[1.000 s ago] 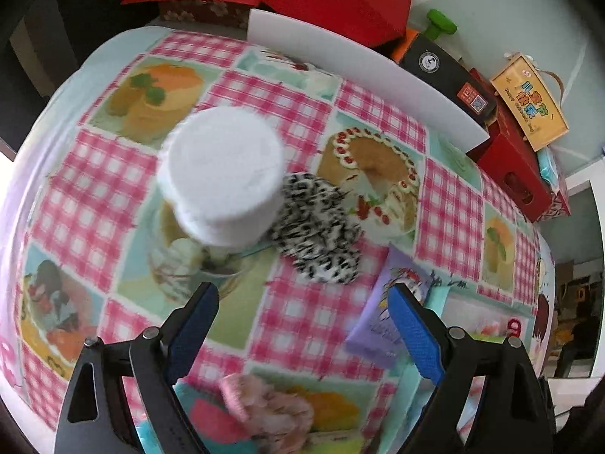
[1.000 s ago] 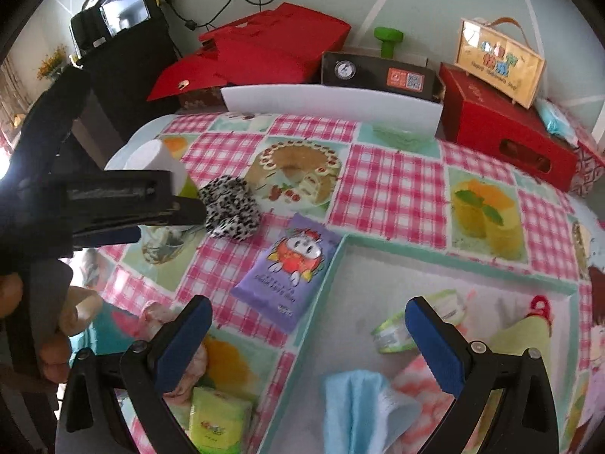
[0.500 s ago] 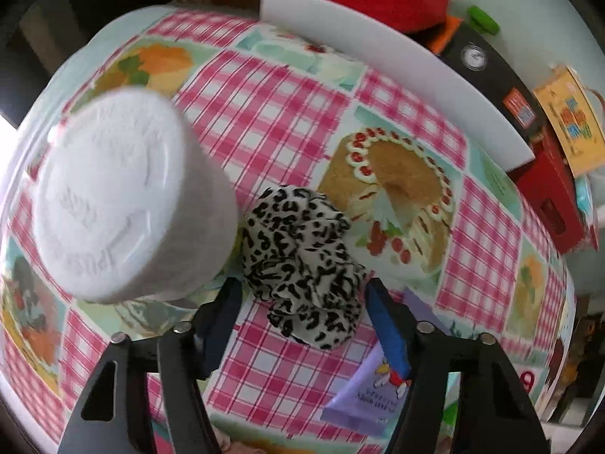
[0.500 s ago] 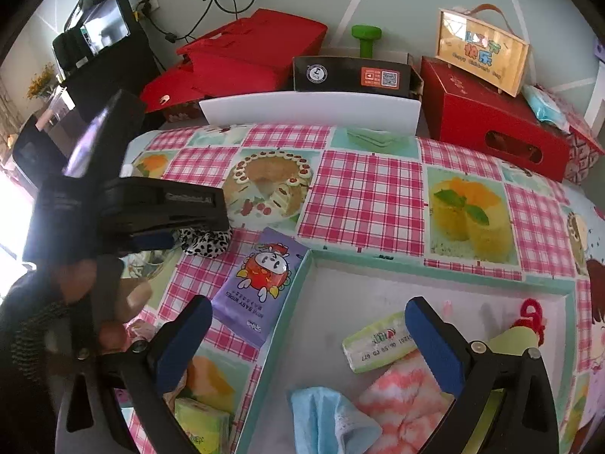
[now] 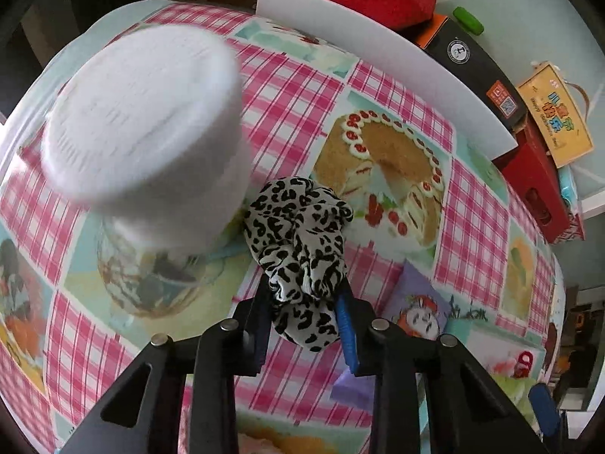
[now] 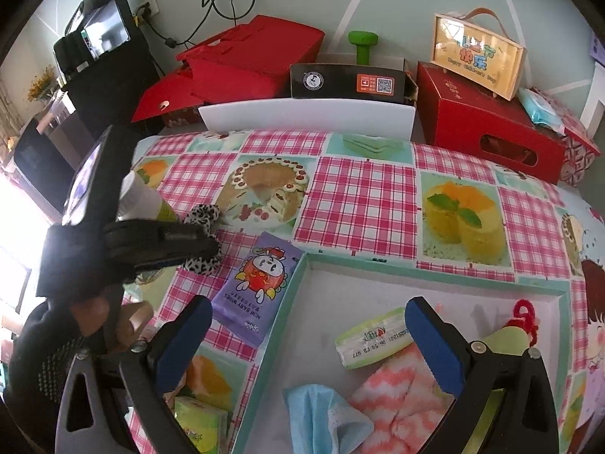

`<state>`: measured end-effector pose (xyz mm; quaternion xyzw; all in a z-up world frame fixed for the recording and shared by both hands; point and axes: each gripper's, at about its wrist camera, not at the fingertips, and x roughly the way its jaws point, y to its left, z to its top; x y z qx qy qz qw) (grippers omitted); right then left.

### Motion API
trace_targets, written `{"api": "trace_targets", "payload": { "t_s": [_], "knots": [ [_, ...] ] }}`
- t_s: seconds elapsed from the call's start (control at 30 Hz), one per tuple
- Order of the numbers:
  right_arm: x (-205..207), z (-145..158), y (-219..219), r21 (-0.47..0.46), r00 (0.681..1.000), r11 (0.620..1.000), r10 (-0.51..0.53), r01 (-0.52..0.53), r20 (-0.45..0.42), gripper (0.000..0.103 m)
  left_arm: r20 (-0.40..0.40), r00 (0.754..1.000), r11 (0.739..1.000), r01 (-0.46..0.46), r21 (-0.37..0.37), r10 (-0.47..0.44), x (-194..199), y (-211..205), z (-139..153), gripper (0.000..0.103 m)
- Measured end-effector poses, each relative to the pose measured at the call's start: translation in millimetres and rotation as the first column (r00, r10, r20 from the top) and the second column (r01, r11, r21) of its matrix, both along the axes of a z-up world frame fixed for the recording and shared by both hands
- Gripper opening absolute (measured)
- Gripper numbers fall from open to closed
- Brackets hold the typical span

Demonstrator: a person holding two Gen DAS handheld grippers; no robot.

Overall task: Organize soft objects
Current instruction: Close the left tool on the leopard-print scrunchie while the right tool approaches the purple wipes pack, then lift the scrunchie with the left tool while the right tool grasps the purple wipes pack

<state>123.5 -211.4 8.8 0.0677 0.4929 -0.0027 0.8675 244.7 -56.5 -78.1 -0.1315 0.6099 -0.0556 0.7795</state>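
The left gripper (image 5: pixel 304 302) had its fingers (image 5: pixel 344 317) pinched onto the near end of a leopard-print scrunchie (image 5: pixel 298 234), the cloth bunched between the two pads while the far loops still lay on the bench (image 5: pixel 397 87), touching the base of a white-capped bottle (image 5: pixel 143 113) that stood at about ten o'clock from it in the left wrist view. Taking it by the near end made sense, since the bottle crowded the far side and left little room for a finger there. A purple pack of baby wipes (image 6: pixel 257 287) lay flat at four o'clock from the scrunchie, its edge against the wall of the shallow tray (image 6: pixel 287 302), which appeared to be the collecting place: a small tissue pack (image 6: pixel 372 338), a blue face mask (image 6: pixel 325 412), a pink-and-white towel (image 6: pixel 397 393) and a green toy with red yarn (image 6: pixel 506 336) already lay inside it. Seen from the right wrist camera, the left gripper reached in low from nine o'clock, held nearly level along the bench by a gloved hand (image 6: pixel 56 344), with the scrunchie showing above and below its tip. The right gripper (image 6: pixel 308 344) hovered over the tray's near left corner with its fingers spread wide and nothing between them, tilted forward and down, probably waiting. A yellow-green tissue pack (image 6: pixel 196 423) sat outside the tray at seven o'clock, just beside the right gripper's left finger, so more soft things remained to be moved.
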Motion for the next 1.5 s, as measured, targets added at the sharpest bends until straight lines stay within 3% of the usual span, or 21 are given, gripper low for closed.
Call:
{"api": "trace_targets", "payload": {
  "t_s": [0.23, 0.6, 0.77, 1.23, 1.5],
  "knots": [
    [-1.0, 1.6, 0.1, 0.0, 1.0, 1.0, -0.008, 0.008, 0.004, 0.103, 0.031, 0.999, 0.998, -0.006, -0.063, 0.008, -26.1, 14.8, 4.1, 0.031],
    [-0.7, 4.0, 12.8, 0.021, 0.999, 1.0, -0.009, 0.008, 0.037, 0.096, 0.131, 0.991, 0.986, -0.012, -0.164, 0.033, -46.3, 54.1, 53.9, 0.031],
    [-2.3, 6.7, 26.8, 0.007, 0.999, 1.0, 0.008, -0.009, 0.041, 0.094, 0.158, 0.985, 0.988, -0.047, -0.15, 0.071, -46.9, 75.7, 67.7, 0.031],
    [4.0, -8.2, 55.3, 0.004, 0.998, 0.999, 0.052, -0.052, -0.027, 0.092, 0.149, 0.983, 0.992, -0.098, -0.08, 0.109, -38.8, 90.2, 59.3, 0.031],
    [14.0, -14.8, 57.4, 0.046, 0.994, 0.997, 0.06, -0.056, -0.089, 0.092, 0.142, 0.981, 0.988, -0.12, -0.092, 0.133, -38.3, 102.6, 59.7, 0.031]
  ]
}}
